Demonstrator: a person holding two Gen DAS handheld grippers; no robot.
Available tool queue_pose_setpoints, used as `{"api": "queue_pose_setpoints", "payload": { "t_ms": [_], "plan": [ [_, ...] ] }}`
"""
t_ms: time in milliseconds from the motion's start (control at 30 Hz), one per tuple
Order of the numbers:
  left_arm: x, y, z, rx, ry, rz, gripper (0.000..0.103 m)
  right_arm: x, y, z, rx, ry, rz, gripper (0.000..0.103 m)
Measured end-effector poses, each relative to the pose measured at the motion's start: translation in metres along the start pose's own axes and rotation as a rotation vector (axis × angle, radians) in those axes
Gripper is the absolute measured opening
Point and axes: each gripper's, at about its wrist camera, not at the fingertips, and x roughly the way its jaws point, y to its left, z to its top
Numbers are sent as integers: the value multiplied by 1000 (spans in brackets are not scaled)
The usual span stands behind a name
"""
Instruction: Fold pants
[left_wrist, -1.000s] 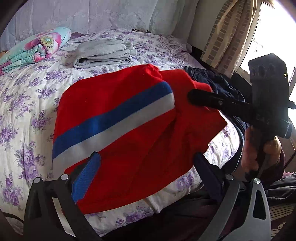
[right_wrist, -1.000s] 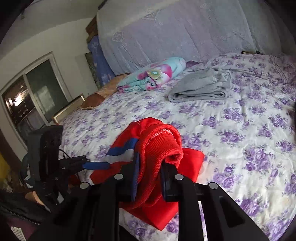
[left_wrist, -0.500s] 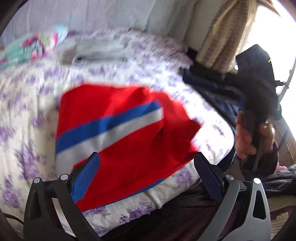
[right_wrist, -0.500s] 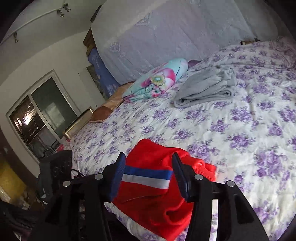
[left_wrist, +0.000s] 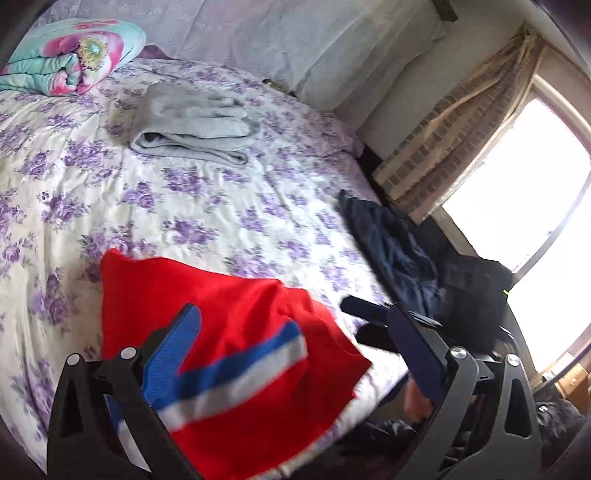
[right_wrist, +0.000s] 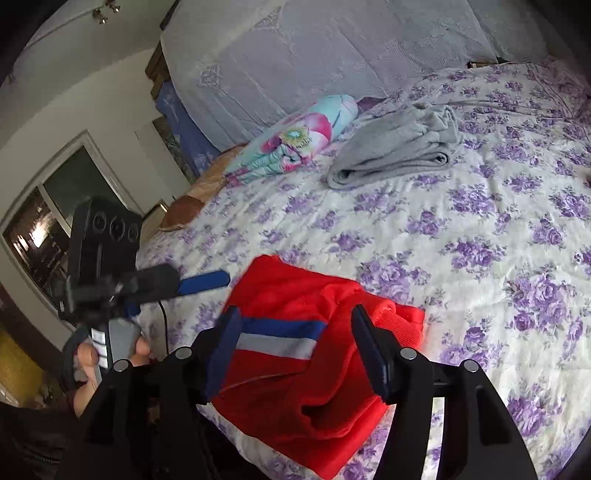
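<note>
Beyond both claws, a folded grey garment (right_wrist: 395, 151) and a flowered quilt roll (right_wrist: 295, 138) lie far up the bedspread (right_wrist: 480, 236); a dark garment (left_wrist: 391, 243) drapes the bed's edge ahead-right of the left gripper (left_wrist: 295, 354). The red pants (right_wrist: 310, 354), folded, lie just under and between the spread fingers of the right gripper (right_wrist: 295, 347). Both claws gape wide, gripping nothing.

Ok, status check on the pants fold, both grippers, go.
Left gripper open, holding nothing. Right gripper open, above the cloth. Red pants lie folded on the bed near its edge. Grey folded garment far off, nothing in the way.
</note>
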Motion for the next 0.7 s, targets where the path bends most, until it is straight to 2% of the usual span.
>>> {"api": "queue_pose_setpoints", "payload": {
  "t_ms": [33, 67, 100, 133, 233, 300, 333, 367, 400, 433, 467, 567, 633, 700],
  "plan": [
    [20, 17, 3, -32, 31, 80, 98, 12, -9, -5, 24, 52, -35, 62],
    [34, 34, 2, -82, 66, 104, 98, 28, -21, -12, 67, 116, -45, 62],
    [50, 55, -2, -143, 95, 93, 98, 34, -28, -21, 79, 106, -20, 62],
    [48, 58, -1, -134, 46, 79, 98, 32, -28, -25, 56, 75, -8, 61],
    [48, 50, 1, -132, 66, 105, 98, 23, -22, -24, 56, 67, -7, 62],
    [36, 49, 3, -165, 69, 80, 98, 13, -24, -21, 74, 49, 7, 62],
    [23, 48, 4, -187, 59, 54, 98, 4, -26, -20, 88, 28, 14, 66],
    [11, 48, 5, -202, 50, 23, 98, -5, -29, -19, 103, 6, 19, 77],
    [-6, 46, 3, -209, 40, -19, 98, -15, -32, -18, 119, -14, 23, 83],
    [-22, 43, 0, -196, 29, -25, 98, -25, -38, -19, 147, -34, 26, 95],
    [-35, 41, -2, -176, 21, -7, 98, -32, -44, -21, 177, -45, 35, 100],
    [-61, 52, -22, -128, 26, 87, 98, -38, -61, -30, 256, -4, 102, 100],
    [-58, 69, -37, -130, 70, 109, 98, -29, -65, -40, 274, 46, 134, 100],
    [-44, 79, -51, -128, 117, 114, 98, -14, -63, -47, 267, 99, 131, 100]
  ]
}}
